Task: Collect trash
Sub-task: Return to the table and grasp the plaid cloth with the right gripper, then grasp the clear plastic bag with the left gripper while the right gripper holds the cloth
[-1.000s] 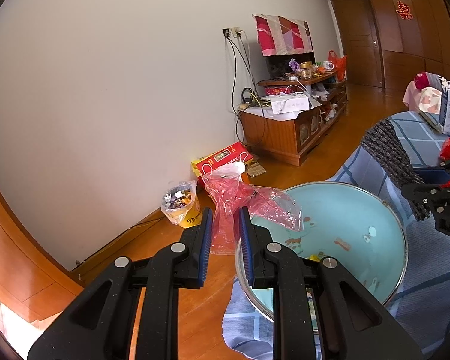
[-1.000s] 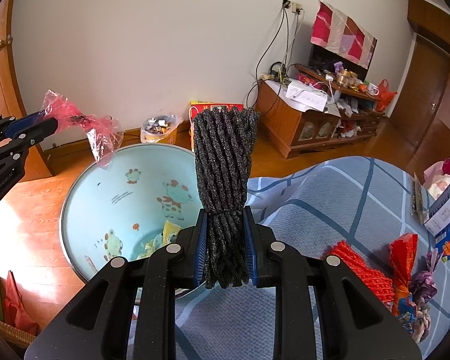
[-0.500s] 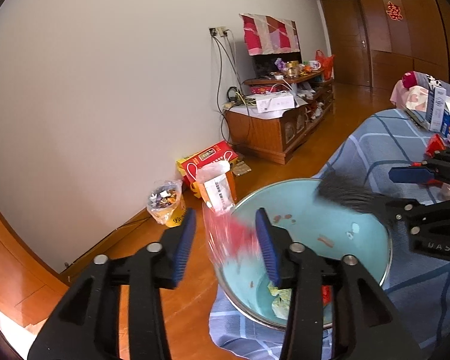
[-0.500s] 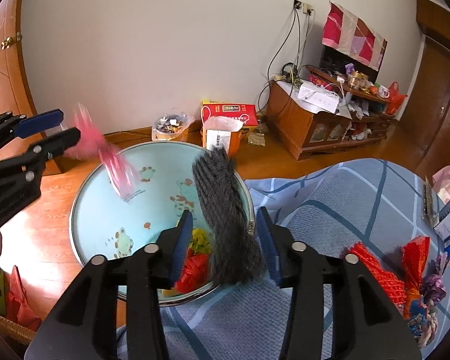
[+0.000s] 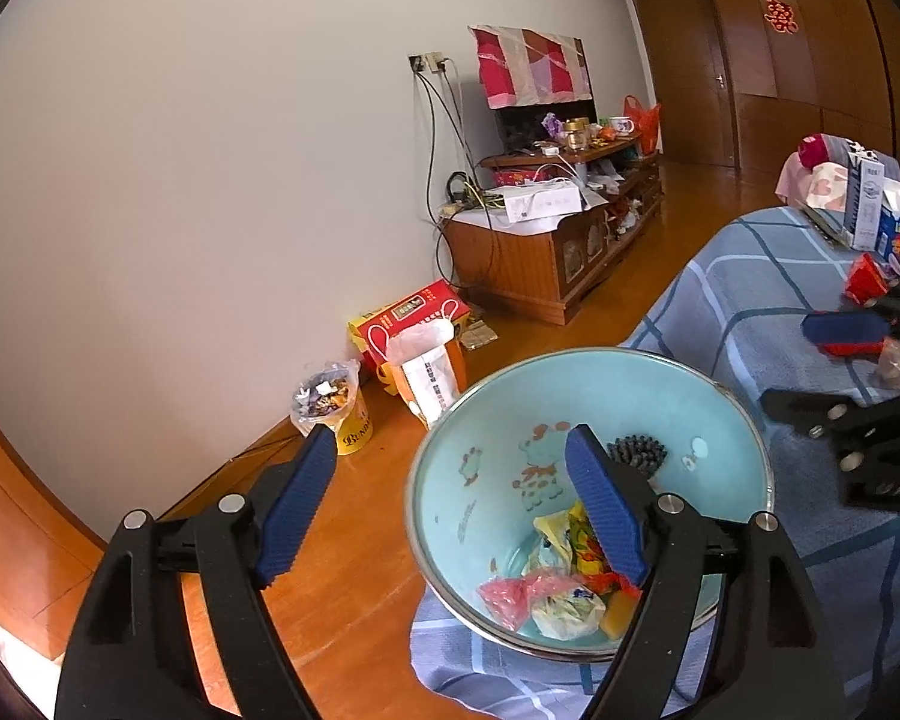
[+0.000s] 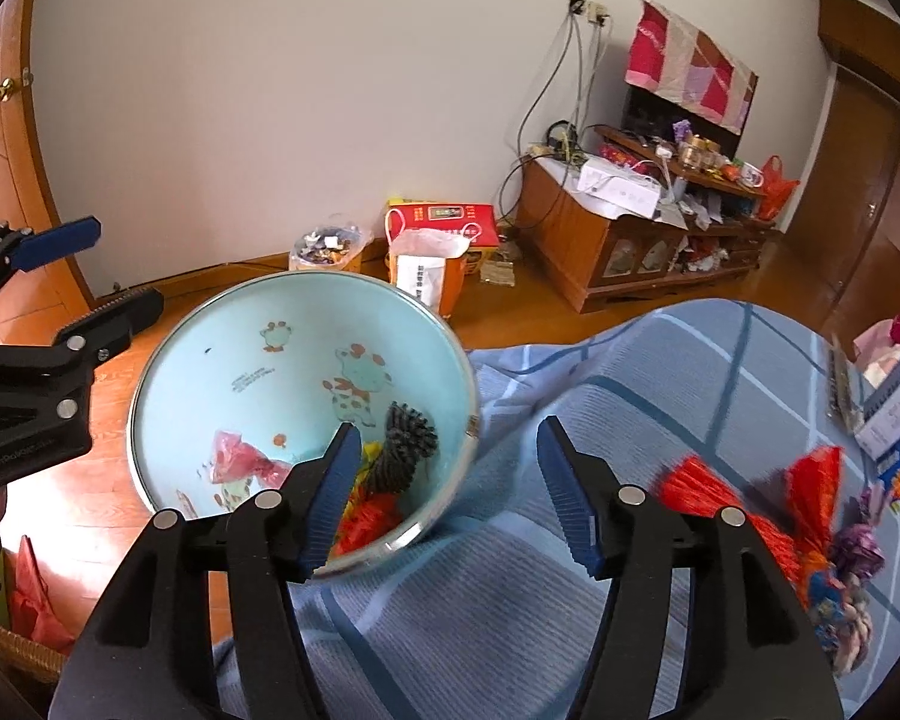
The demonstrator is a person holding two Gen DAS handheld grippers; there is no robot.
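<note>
We judge drop step: left gripper (image 5: 450, 504) and right gripper (image 6: 447, 489) fingers opening, empty, over pale-blue enamel basin (image 6: 168, 360); dark knitted bundle (image 6: 405, 450) lies inside. Next: fetch red mesh wrapper (image 6: 699, 483) from blue checked cloth surface (image 6: 630, 396).

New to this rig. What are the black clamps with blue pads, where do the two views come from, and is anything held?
No robot arm here: a person holds one two-finger gripper in each hand, each carrying a fisheye camera looking along its fingers. In the left view, the left gripper fills the foreground; the right view shows the right gripper. Both are opening, with nothing between the fingers. Below sits a blue basin on a checked blue cloth, holding a pink bag, a dark knitted piece and wrappers. Red wrappers lie on the cloth.
</note>
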